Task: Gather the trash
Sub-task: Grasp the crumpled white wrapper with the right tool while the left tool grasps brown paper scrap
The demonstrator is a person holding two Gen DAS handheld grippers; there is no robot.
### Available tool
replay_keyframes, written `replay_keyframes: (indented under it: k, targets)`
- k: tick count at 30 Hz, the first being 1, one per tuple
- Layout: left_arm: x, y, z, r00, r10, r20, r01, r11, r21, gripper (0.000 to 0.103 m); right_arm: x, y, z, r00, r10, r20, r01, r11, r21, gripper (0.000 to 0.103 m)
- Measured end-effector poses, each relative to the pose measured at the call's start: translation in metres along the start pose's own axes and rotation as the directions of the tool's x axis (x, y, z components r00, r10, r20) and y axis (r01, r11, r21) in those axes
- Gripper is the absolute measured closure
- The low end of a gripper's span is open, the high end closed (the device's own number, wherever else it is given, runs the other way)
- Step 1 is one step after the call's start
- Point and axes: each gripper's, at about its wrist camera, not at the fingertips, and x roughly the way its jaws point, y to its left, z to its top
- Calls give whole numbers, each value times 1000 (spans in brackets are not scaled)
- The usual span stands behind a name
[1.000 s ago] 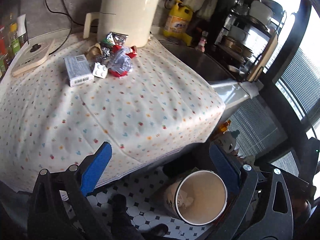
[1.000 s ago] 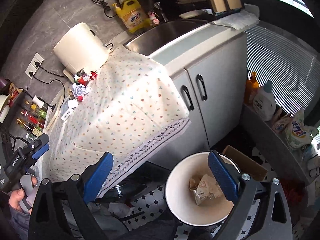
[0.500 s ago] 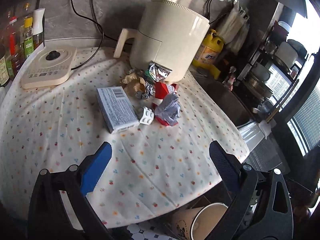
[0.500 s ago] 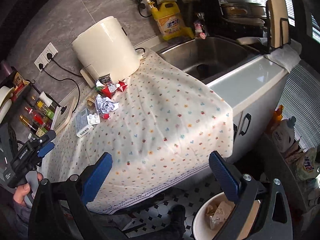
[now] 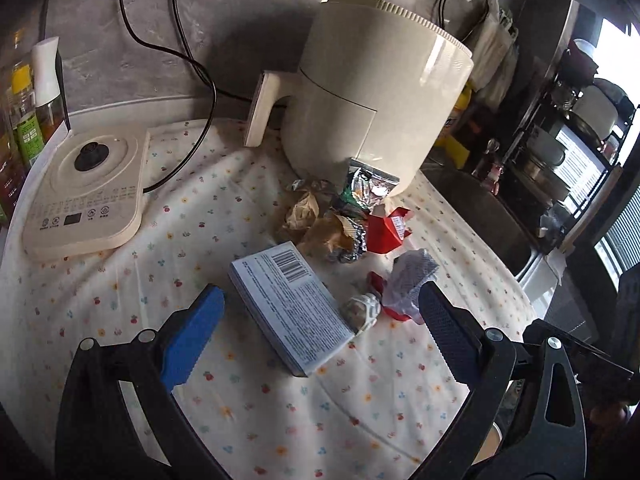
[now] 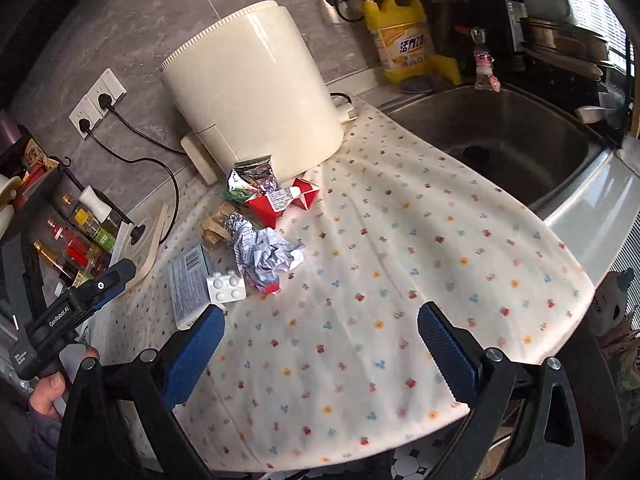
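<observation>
1. Change: both grippers have risen from the floor to the countertop; the paper cup seen a second ago is now only a sliver at the lower edge of the left view.
2. Left gripper (image 5: 318, 330): jaws wide apart, empty, above the box (image 5: 289, 305).
3. Right gripper (image 6: 320, 346): jaws wide apart, empty, above bare tablecloth (image 6: 400, 280).
4. Trash: the box lies flat, barcode up; the blister pack (image 6: 226, 288) touches its right side.
5. Beyond: crumpled paper (image 6: 268, 258), then a red wrapper (image 6: 266, 205) and foil wrappers (image 5: 366, 187) against the air fryer (image 5: 372, 96).

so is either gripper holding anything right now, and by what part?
Nothing held. The left gripper is open above the grey box; the right gripper is open over the tablecloth.
</observation>
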Motion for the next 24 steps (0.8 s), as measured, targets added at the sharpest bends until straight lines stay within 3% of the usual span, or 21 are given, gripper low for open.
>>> replay_keyframes:
  k: [6, 12, 15, 16, 18, 21, 24]
  targets:
    - [21, 3, 16, 996, 85, 15, -86, 996, 36, 6, 51, 22, 13, 998, 7, -69, -8, 1000, -7, 12]
    - [43, 2, 31, 986, 164, -32, -160, 983, 87, 6, 91, 37, 21, 994, -1, -114, -1, 1000, -15, 18]
    - [52, 4, 35, 995, 88, -54, -82, 991, 107, 6, 108, 38, 24, 989, 14, -144, -15, 1000, -2, 38]
    - [55, 4, 36, 996, 69, -64, -62, 992, 106, 6, 113, 36, 24, 987, 34, -157, -32, 999, 13, 57]
    - [63, 3, 37, 995, 50, -90, -38, 991, 125, 6, 111, 33, 25, 986, 70, -153, -65, 997, 39, 75]
    - [77, -1, 36, 989, 42, -142, -20, 988, 156, 6, 101, 32, 26, 992, 13, -123, -11, 1000, 13, 83]
    - [77, -5, 37, 991, -34, -130, 53, 987, 150, 6, 92, 23, 26, 994, 10, -112, -5, 999, 49, 83]
